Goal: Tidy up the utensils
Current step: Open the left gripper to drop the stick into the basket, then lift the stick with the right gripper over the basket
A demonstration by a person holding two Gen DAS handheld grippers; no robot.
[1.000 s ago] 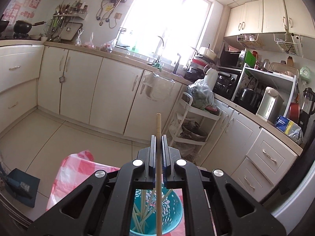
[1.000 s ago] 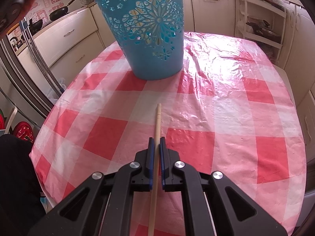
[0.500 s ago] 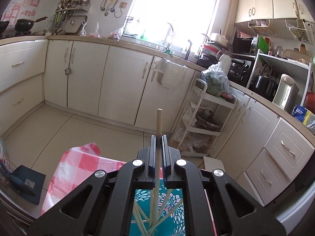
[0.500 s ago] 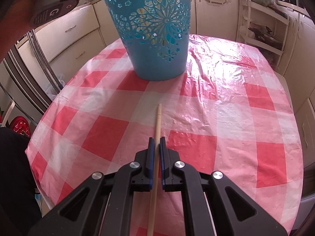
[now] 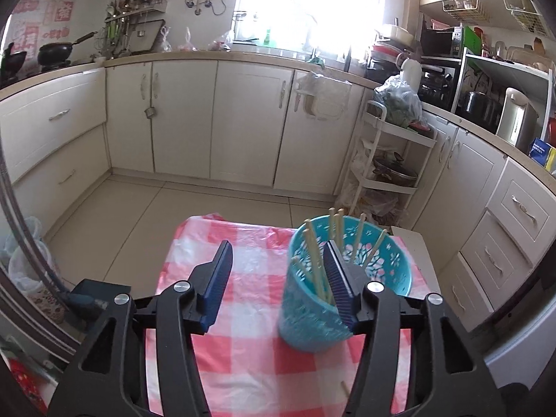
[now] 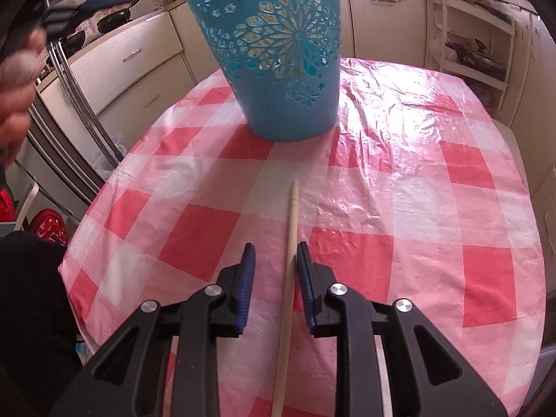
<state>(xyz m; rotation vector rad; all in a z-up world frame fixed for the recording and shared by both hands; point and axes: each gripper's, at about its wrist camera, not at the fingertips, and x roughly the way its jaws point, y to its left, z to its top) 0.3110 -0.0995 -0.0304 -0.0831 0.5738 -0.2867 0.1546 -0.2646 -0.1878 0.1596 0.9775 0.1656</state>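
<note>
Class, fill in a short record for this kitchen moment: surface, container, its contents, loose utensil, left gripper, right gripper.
surface: table with red-and-white checked plastic cloth
container: blue cut-out plastic basket, upright on the cloth
contents: several wooden chopsticks standing in it
loose utensil: one wooden chopstick between the right gripper's pads
left gripper: jaws just opened, nothing between them, beside the basket
right gripper: jaws just opened, left pad clear of the chopstick, right pad close beside it

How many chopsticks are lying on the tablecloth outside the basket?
1: the chopstick points at the blue basket, lying between the right gripper's jaws, which have just been opening. Others may be hidden.
</note>
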